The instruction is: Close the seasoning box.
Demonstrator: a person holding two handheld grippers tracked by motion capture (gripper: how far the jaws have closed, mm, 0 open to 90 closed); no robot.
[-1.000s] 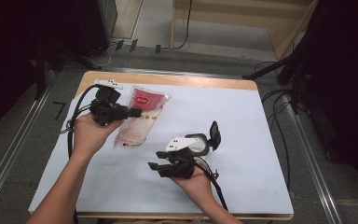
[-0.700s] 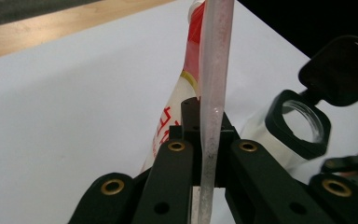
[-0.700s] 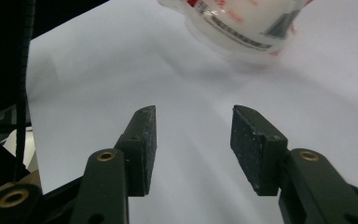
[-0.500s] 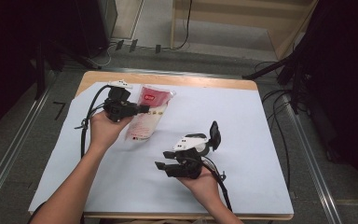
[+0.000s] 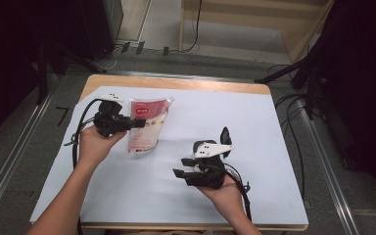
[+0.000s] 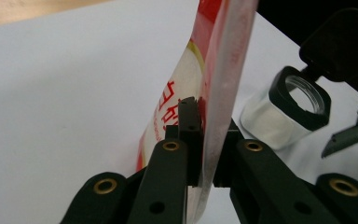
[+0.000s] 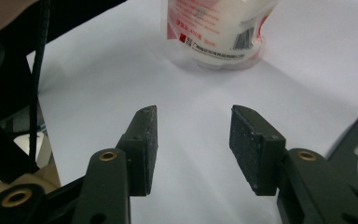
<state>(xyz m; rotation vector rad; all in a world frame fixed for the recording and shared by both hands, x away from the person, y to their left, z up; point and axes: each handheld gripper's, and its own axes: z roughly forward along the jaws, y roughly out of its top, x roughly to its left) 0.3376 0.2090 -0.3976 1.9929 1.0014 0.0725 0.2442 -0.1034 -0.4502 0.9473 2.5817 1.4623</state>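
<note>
Pouch (image 5: 147,126) position: far left part of the white sheet (image 5: 274,147), its lower end resting on the sheet and its red top edge raised. I hold it this way so the sealed side edge stands up where the left gripper (image 5: 136,123) can bite it. In the left gripper view the jaws are clamped on that thin clear seam (image 6: 214,116), one pad on each face; a grip on the flat seam keeps the soft filled body from being squeezed.

Right gripper (image 5: 182,166): well apart from the pouch, toward my side of it, jaws apart with nothing between them. In the right gripper view the two pads (image 7: 145,149) frame bare sheet, and the pouch's rounded bottom with its barcode (image 7: 216,35) sits beyond them. I judge this to be a waiting position, aimed at the pouch for a second grip.

Jar (image 5: 214,147): white, black flip lid open, just beside the right gripper. I judge it stands open to take the pouch's contents.
</note>
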